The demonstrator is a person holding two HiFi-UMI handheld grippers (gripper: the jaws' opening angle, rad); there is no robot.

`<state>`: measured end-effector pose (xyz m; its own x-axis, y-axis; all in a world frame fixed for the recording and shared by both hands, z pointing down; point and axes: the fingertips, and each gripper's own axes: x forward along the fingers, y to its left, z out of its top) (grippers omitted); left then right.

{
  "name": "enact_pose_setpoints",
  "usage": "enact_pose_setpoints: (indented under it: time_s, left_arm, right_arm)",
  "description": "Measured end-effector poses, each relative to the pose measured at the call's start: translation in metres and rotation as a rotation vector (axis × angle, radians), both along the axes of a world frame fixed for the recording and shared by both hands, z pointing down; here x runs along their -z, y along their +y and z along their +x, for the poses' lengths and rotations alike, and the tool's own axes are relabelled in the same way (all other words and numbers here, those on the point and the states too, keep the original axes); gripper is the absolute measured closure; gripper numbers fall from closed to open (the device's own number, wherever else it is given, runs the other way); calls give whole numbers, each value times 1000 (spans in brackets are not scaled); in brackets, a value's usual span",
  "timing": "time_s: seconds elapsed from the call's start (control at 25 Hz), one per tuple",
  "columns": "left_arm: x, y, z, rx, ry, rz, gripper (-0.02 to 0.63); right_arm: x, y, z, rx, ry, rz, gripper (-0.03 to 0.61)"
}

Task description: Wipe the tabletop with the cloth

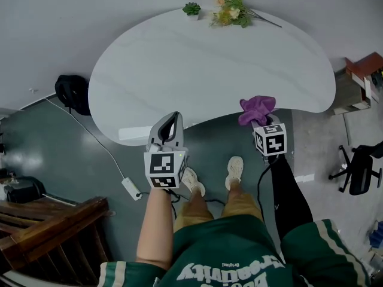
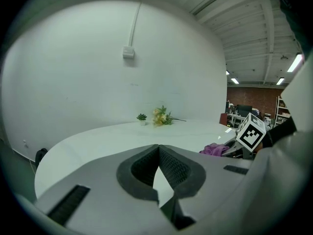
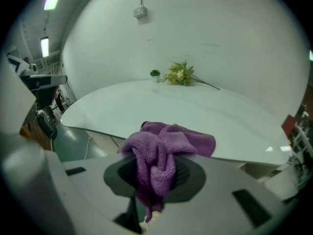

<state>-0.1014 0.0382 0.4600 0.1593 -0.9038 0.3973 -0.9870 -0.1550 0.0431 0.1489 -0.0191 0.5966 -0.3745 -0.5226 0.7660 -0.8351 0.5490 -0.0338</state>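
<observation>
A purple cloth (image 3: 164, 153) is bunched between the jaws of my right gripper (image 3: 159, 168), which is shut on it. In the head view the purple cloth (image 1: 257, 108) hangs at the near right edge of the white oval tabletop (image 1: 209, 64), with the right gripper (image 1: 258, 117) just off that edge. My left gripper (image 1: 170, 124) is at the near edge too, left of the middle. In the left gripper view its jaws meet at the tips with nothing between them (image 2: 158, 148). The cloth (image 2: 215, 150) and the right gripper's marker cube (image 2: 253, 132) show at the right there.
A small green plant (image 1: 192, 8) and a bunch of flowers (image 1: 230, 11) lie at the far edge of the table. A black bag (image 1: 73, 93) and a white cable (image 1: 96, 142) are on the floor at the left. Wooden furniture (image 1: 54, 226) stands near left, an office chair (image 1: 362, 169) at right.
</observation>
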Motion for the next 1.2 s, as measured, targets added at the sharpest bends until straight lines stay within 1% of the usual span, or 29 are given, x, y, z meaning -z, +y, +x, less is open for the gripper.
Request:
enact_pose_setpoints:
  time_s: [0.6,0.92,1.2]
  left_arm:
    - [-1,45,-113,62,-7,1,614]
    - [-3,66,-162,93,2,6,614]
    - [-6,89,-204,149,12,11,614]
  right_arm:
    - [-3,45,-132,67,-32,-16,483]
    - [-5,82,-208,134,-50,-33,483]
    - [-3,101,-256,160,-50,-40,483]
